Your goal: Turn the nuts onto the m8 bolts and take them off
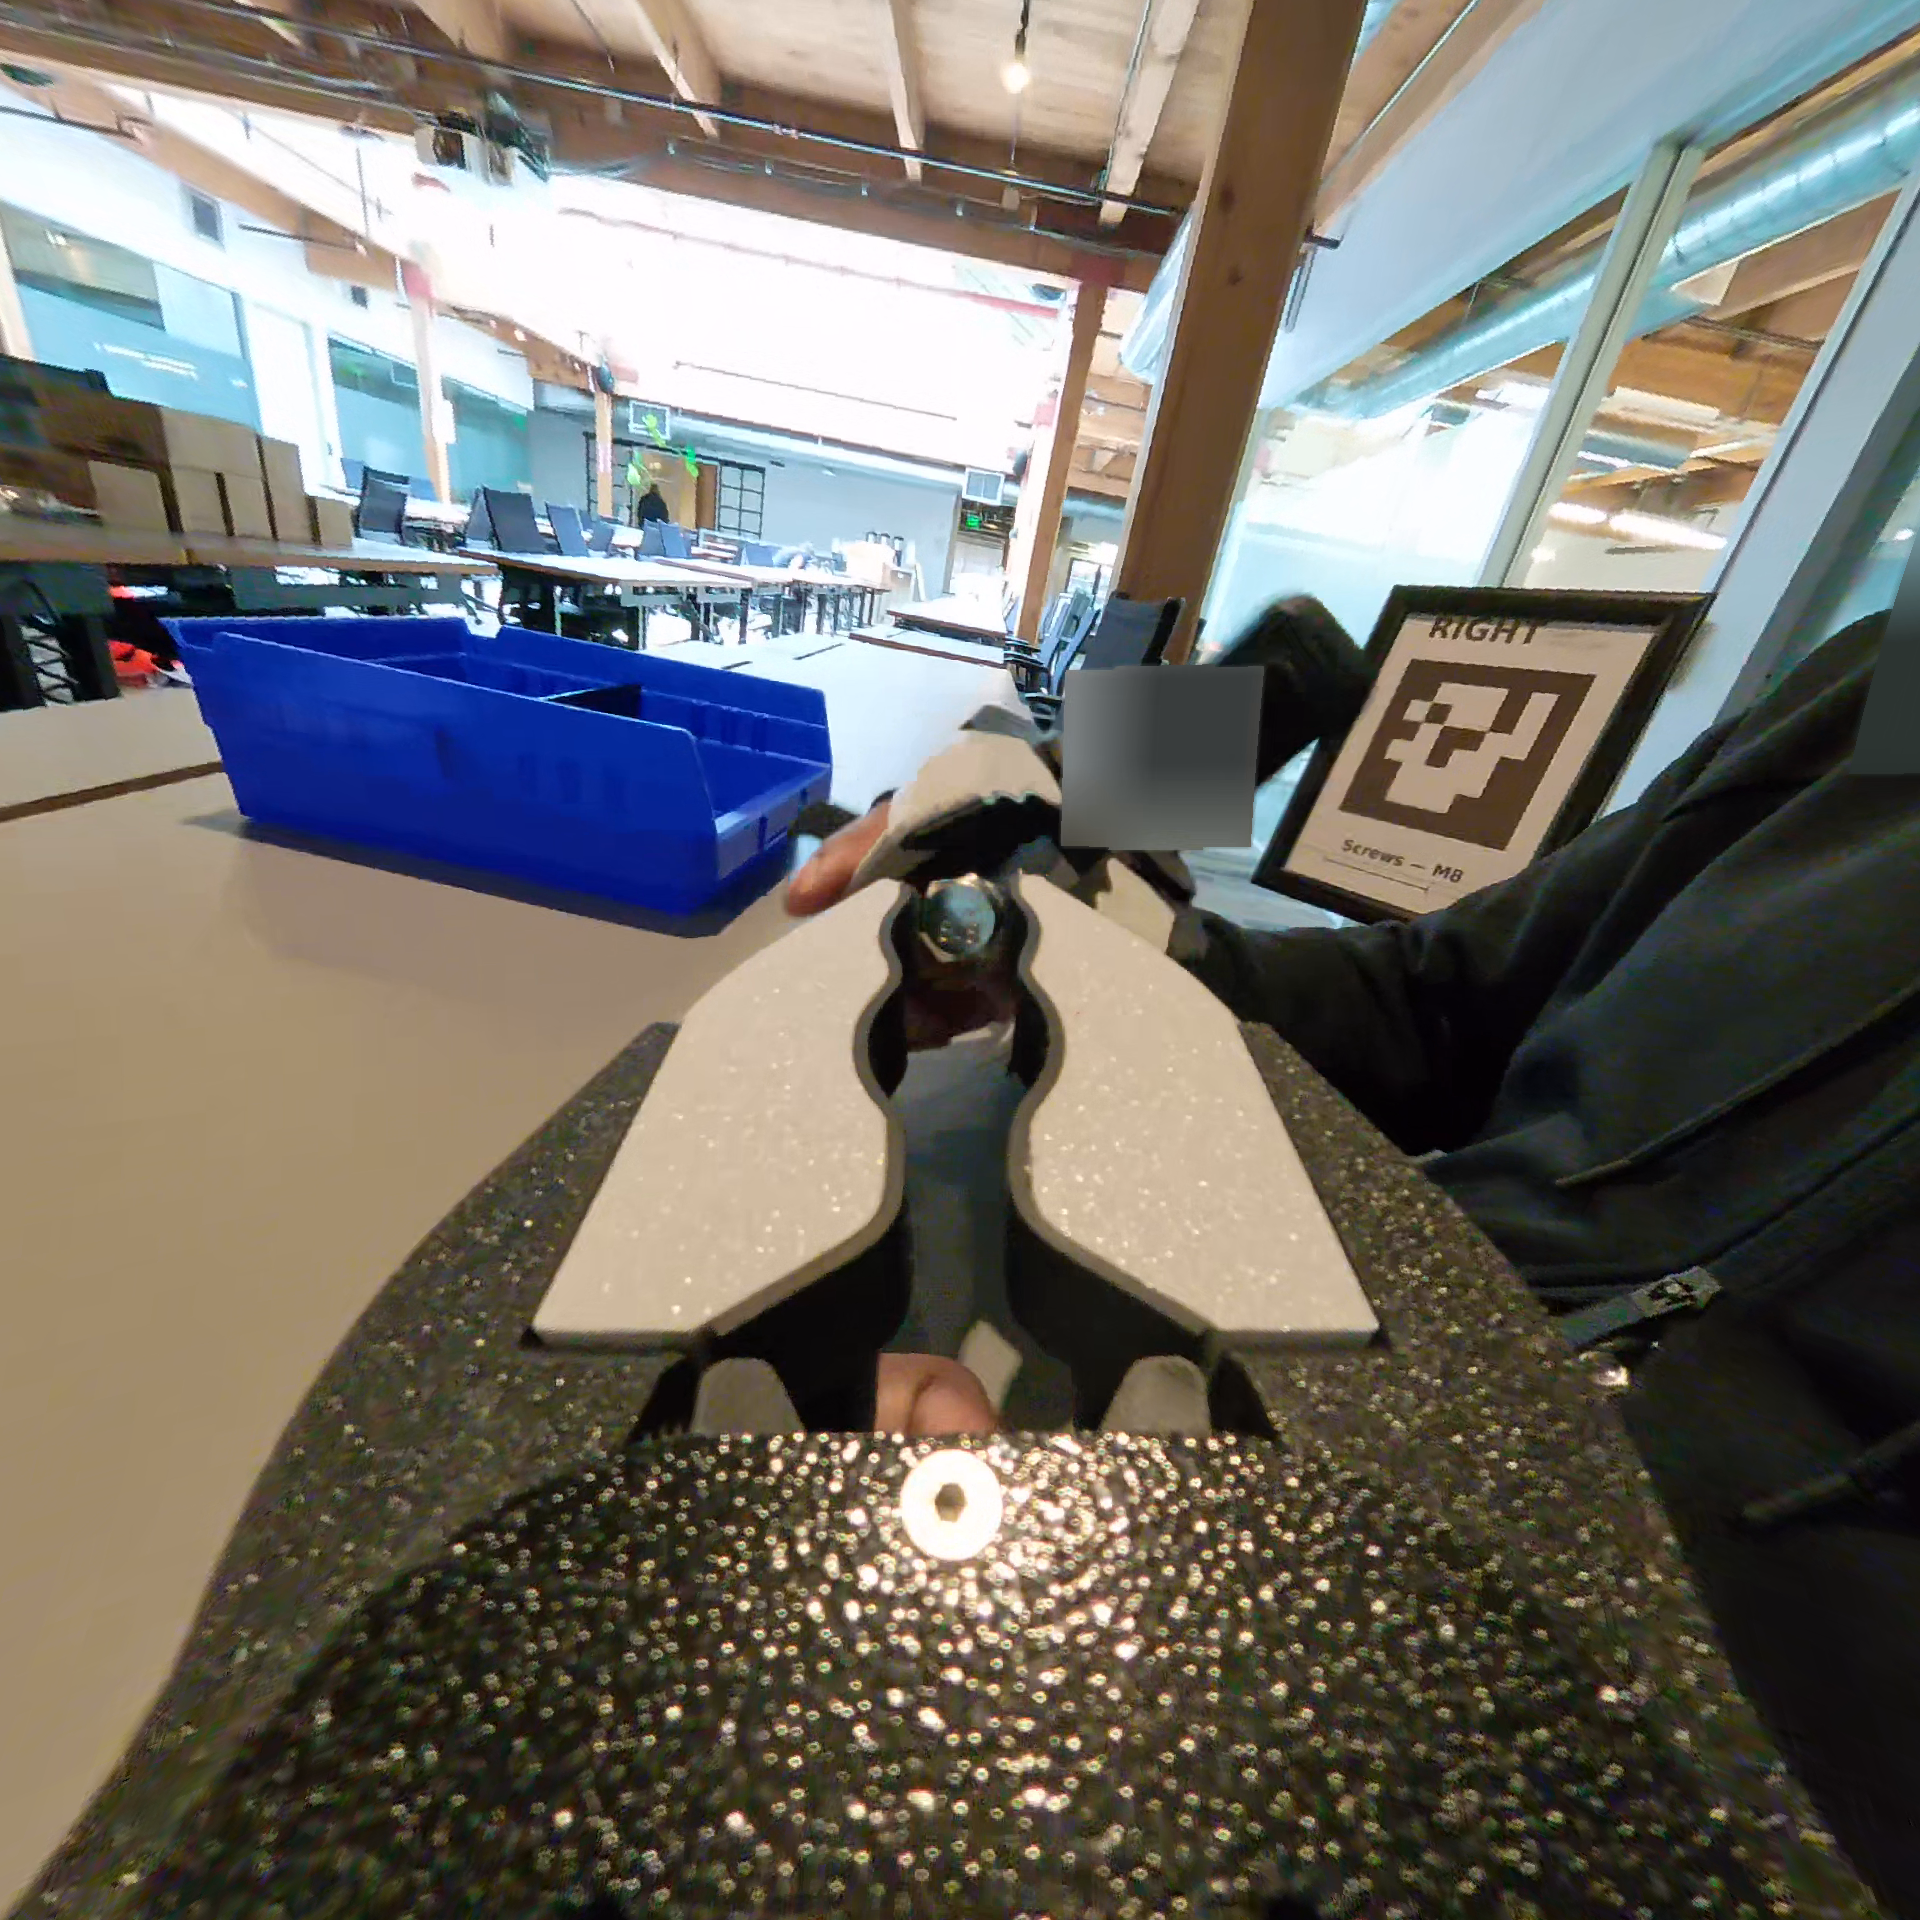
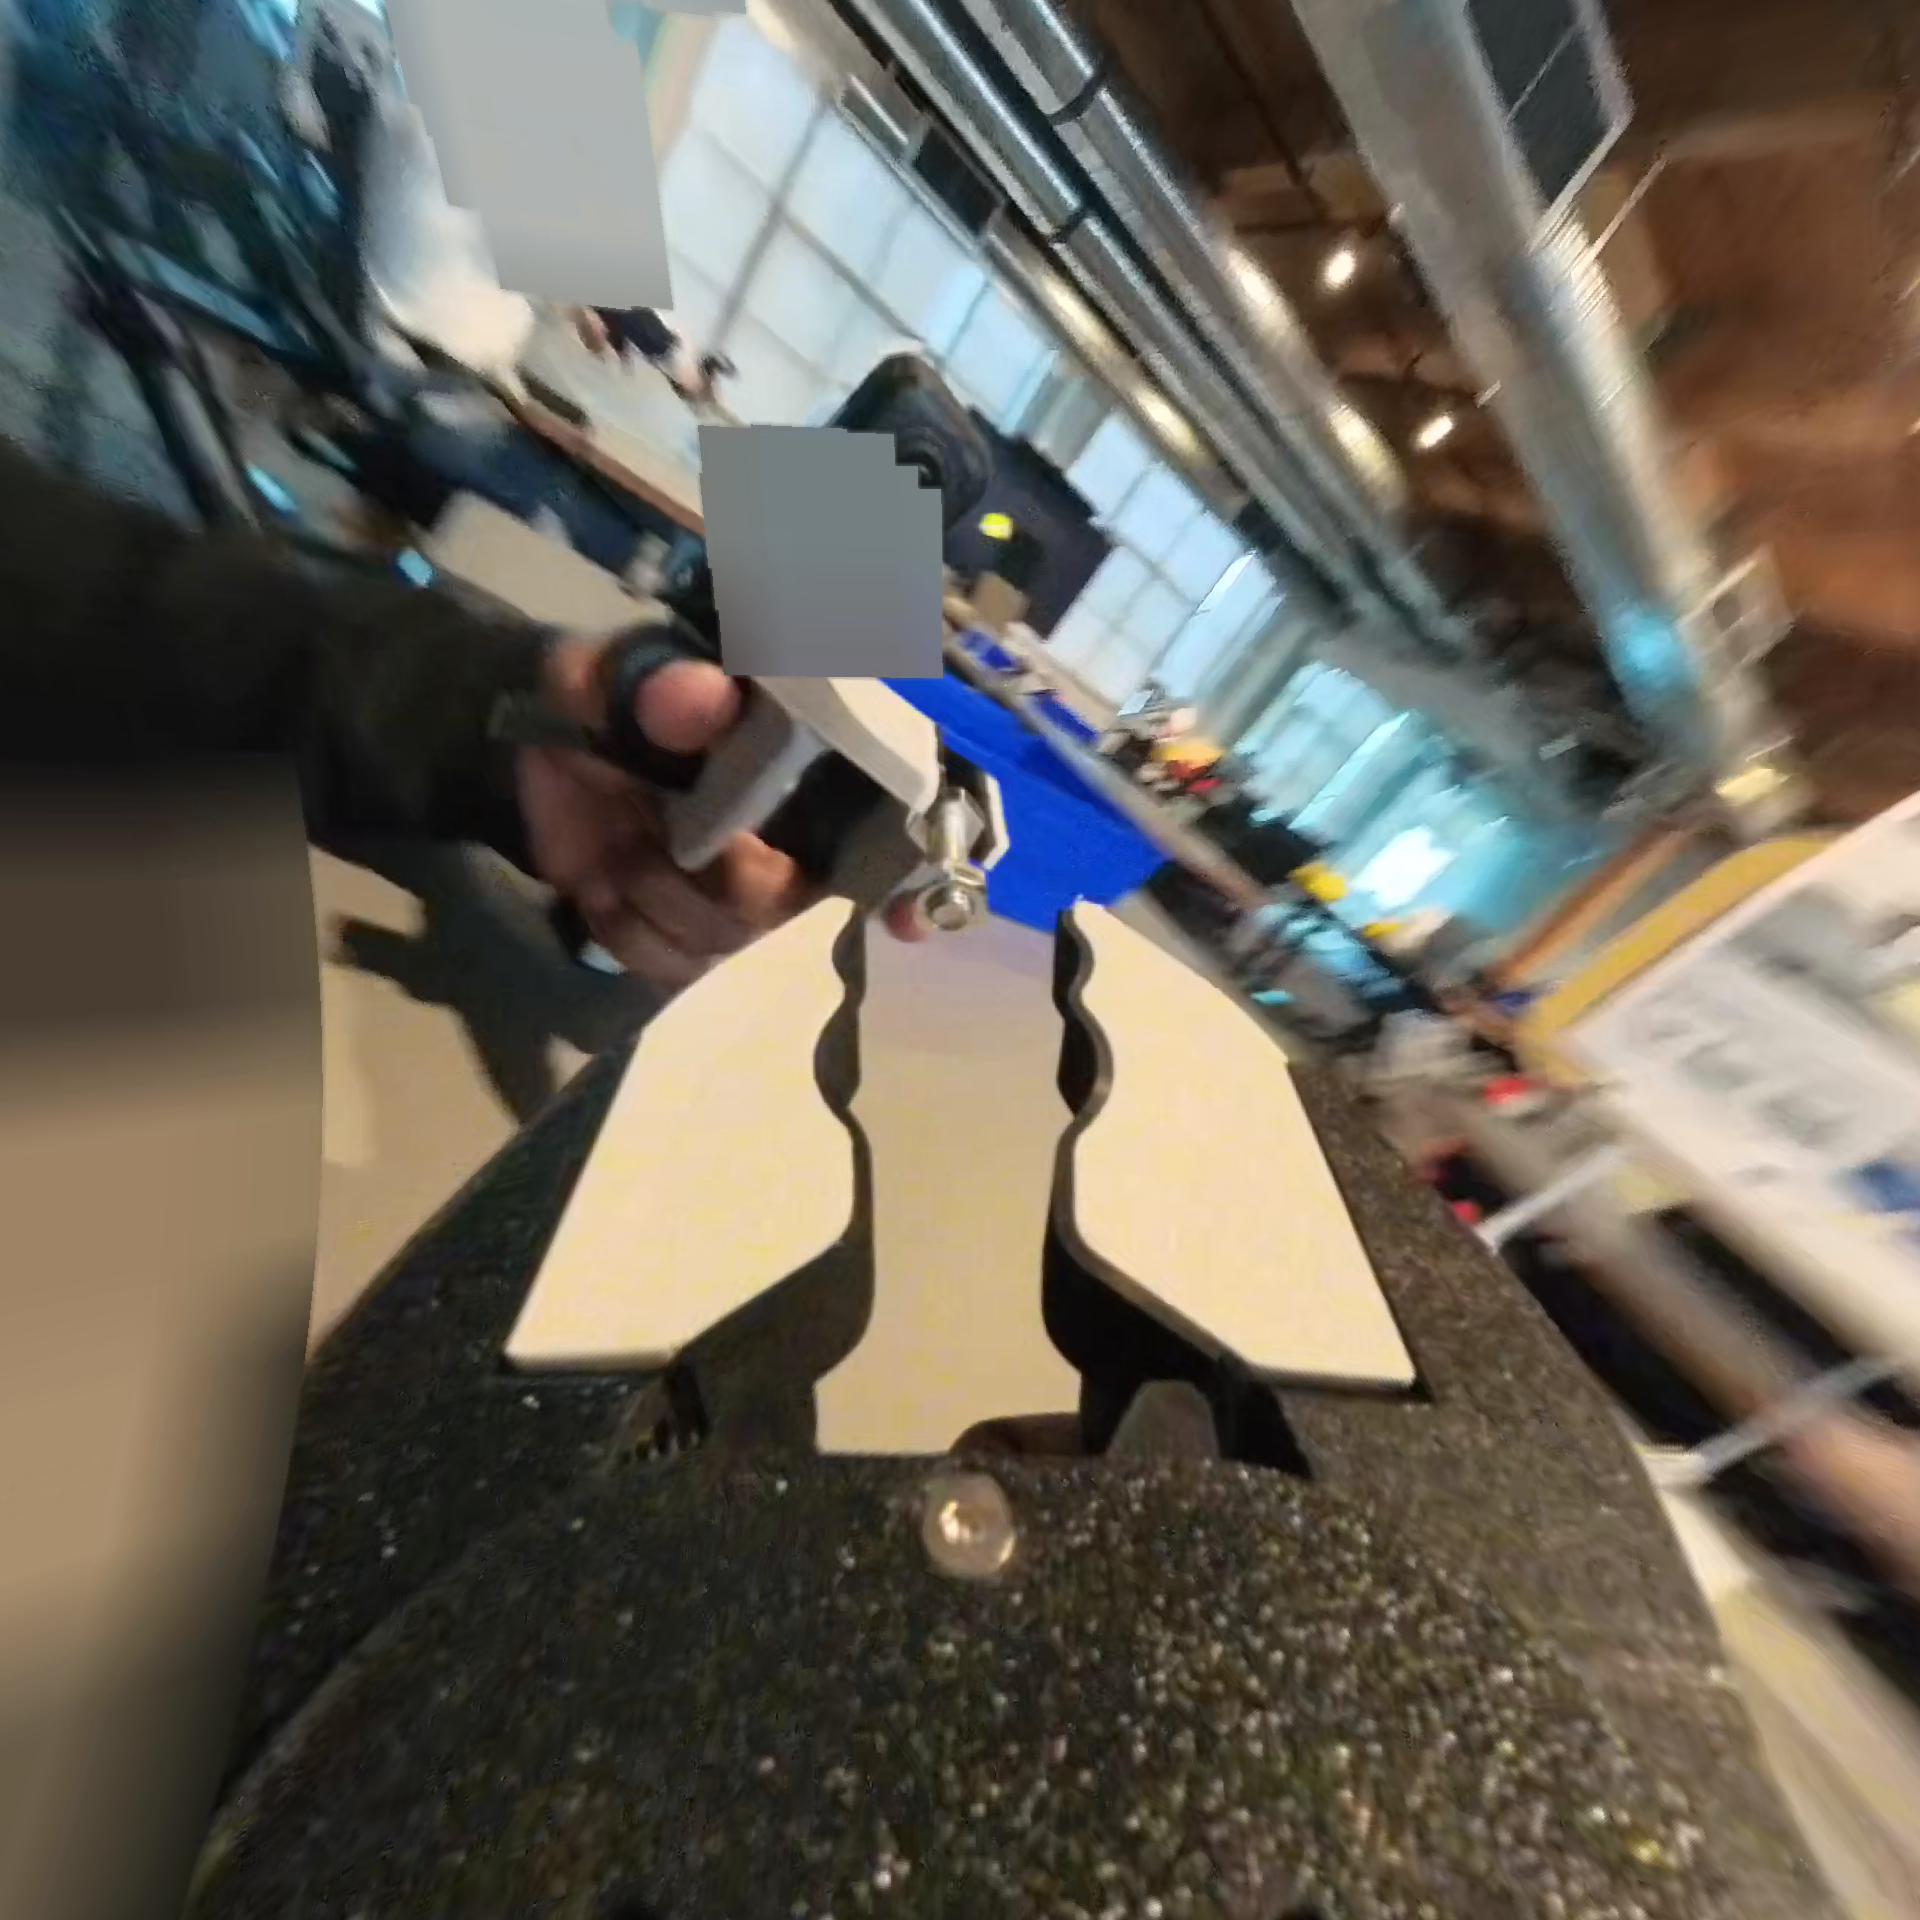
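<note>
Steel-bright bolt (image 1: 961, 923) clamped near the tips of the left gripper (image 1: 961, 902), fingers closed down to a narrow gap on it, hex head facing back along them; held in the air on the near side of the blue bin (image 1: 499, 748), towards its open end. Seen from the right wrist, nut (image 2: 948, 912) at the free end of the threads, with what looks like a washer behind it, though too blurred to be sure. Just short of that nut, right gripper (image 2: 961, 930) with fingers spread wide and nothing between them; hard to tell whether either tip touches it. Likely trouble from here: closing off-centre and knocking the nut askew, so cross-threading or jamming; gripping only a corner of the hex and slipping round it; turning the whole bolt inside the left fingers if that pinch proves weaker than the thread friction; once loose, dropping the nut to bounce or roll away from the bin. Heavy smear across the right view, so probably a fast approach, which would raise every one of those risks. Below, pale grey worktop (image 1: 260, 1039), smooth and bare around the bin. Right of the bin, a framed black-and-white marker card (image 1: 1455, 769) and a dark sleeve (image 1: 1558, 987). Beyond the bin, open office with rows of desks and chairs, timber posts and beams, glass walls, silver ducting overhead.
</note>
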`<action>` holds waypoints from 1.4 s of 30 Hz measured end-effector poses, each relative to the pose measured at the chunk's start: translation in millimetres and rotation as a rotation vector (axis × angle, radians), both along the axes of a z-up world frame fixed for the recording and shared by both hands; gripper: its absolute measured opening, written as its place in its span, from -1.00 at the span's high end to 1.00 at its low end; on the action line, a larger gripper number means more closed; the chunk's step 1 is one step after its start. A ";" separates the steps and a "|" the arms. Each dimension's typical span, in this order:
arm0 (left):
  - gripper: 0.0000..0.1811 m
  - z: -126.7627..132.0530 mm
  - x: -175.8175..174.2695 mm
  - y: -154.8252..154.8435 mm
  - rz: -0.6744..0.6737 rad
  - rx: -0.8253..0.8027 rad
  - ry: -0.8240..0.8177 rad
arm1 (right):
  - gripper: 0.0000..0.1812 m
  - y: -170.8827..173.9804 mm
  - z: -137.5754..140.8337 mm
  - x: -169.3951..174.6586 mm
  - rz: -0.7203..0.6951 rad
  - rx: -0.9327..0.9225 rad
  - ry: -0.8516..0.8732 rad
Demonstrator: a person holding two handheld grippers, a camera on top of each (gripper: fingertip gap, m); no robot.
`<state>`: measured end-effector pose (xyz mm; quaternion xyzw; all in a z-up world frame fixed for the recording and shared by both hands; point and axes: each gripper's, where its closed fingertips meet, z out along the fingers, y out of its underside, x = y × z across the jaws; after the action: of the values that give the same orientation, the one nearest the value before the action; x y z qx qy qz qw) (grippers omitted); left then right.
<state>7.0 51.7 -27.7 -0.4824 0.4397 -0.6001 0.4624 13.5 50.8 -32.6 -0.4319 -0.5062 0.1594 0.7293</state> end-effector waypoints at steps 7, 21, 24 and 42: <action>0.84 0.2 2.3 -5.0 0.007 0.070 0.006 | 0.63 -5.5 0.2 -8.0 0.200 -0.431 0.138; 0.84 3.5 0.2 -1.7 -0.020 -0.029 -0.024 | 0.75 2.9 0.4 -3.3 -0.229 0.431 -0.175; 0.84 10.9 -5.4 3.1 0.028 0.018 -0.061 | 0.74 -1.5 15.0 0.3 -0.096 0.169 0.049; 0.84 42.3 -18.8 15.1 0.347 0.315 -0.196 | 0.86 16.8 31.7 8.5 -0.001 -0.424 0.538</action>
<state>-11.8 66.8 14.5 -0.4122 0.3917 -0.4795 0.6684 22.0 67.6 -0.9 -0.5166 -0.2513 0.3691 0.7306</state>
